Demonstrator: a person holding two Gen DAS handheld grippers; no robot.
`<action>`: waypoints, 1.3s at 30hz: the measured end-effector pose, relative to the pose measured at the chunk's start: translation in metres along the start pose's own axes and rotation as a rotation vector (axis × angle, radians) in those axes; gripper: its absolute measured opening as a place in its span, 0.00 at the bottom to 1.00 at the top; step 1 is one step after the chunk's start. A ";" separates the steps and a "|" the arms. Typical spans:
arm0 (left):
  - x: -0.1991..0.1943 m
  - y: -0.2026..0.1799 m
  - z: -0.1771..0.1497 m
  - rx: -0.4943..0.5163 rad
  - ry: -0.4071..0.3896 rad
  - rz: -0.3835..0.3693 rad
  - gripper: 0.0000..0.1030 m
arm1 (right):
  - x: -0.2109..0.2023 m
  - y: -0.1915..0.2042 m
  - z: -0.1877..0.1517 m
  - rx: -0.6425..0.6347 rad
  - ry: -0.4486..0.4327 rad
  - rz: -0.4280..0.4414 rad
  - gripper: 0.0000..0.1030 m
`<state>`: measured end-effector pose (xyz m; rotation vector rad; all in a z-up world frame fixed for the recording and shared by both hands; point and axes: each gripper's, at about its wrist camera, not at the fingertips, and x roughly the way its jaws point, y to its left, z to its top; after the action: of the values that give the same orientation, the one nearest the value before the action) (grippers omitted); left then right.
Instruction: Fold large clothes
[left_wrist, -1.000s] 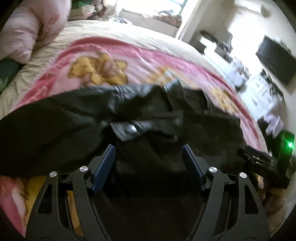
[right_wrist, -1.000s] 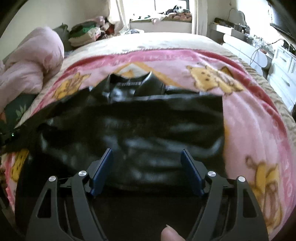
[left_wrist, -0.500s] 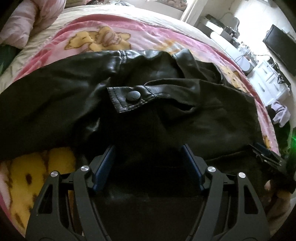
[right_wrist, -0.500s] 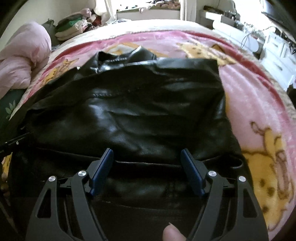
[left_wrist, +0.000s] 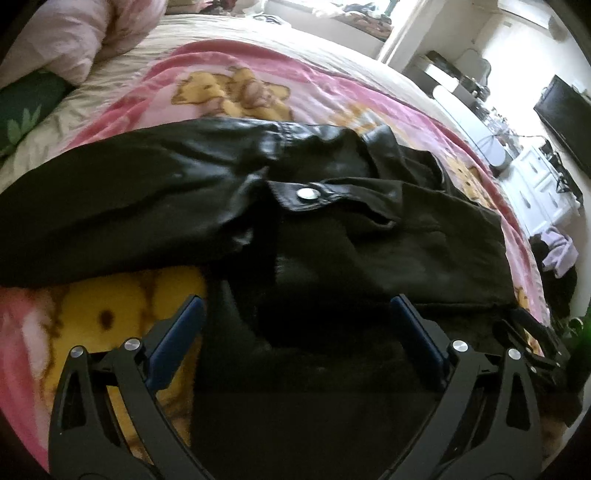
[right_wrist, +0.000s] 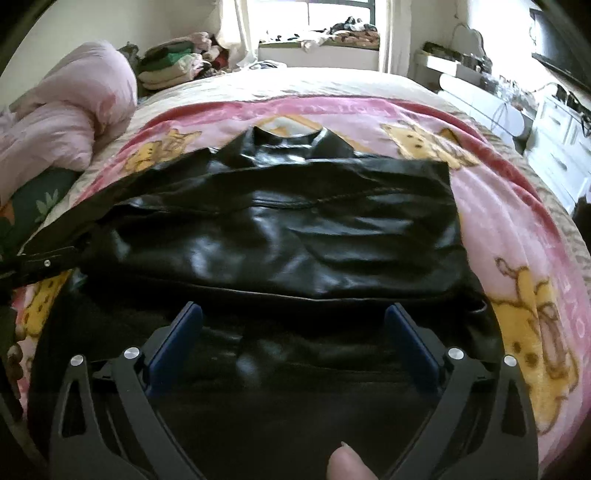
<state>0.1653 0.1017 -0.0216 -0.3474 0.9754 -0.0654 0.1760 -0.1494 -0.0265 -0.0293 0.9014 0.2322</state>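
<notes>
Both sets of fingers just spread wide, nothing pinched. Left gripper (left_wrist: 295, 321) and right gripper (right_wrist: 293, 325) sit low in frame over the hem of the black leather jacket (right_wrist: 280, 236), which lies mid-frame on the pink cartoon blanket (right_wrist: 517, 229) on the bed.

Risks, my guess: leather's stiff and slick, so the fold may spring back, or the hem slip out on re-grip; the blanket could get caught too.

Left view only: snap-button tab (left_wrist: 306, 194), sleeve running to left edge. Right view only: smooth back panel, collar (right_wrist: 288, 138) at top centre, my thumb tip (right_wrist: 345, 463).
</notes>
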 end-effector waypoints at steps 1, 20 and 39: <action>-0.002 0.003 0.000 -0.008 -0.003 0.001 0.91 | -0.002 0.005 0.001 -0.006 -0.004 0.011 0.96; -0.043 0.071 -0.006 -0.156 -0.090 0.055 0.91 | -0.018 0.100 0.036 -0.150 -0.060 0.090 0.96; -0.070 0.147 -0.010 -0.356 -0.170 0.110 0.91 | -0.007 0.178 0.057 -0.248 -0.053 0.177 0.96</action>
<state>0.1022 0.2528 -0.0175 -0.6150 0.8337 0.2378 0.1781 0.0293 0.0271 -0.1725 0.8186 0.5066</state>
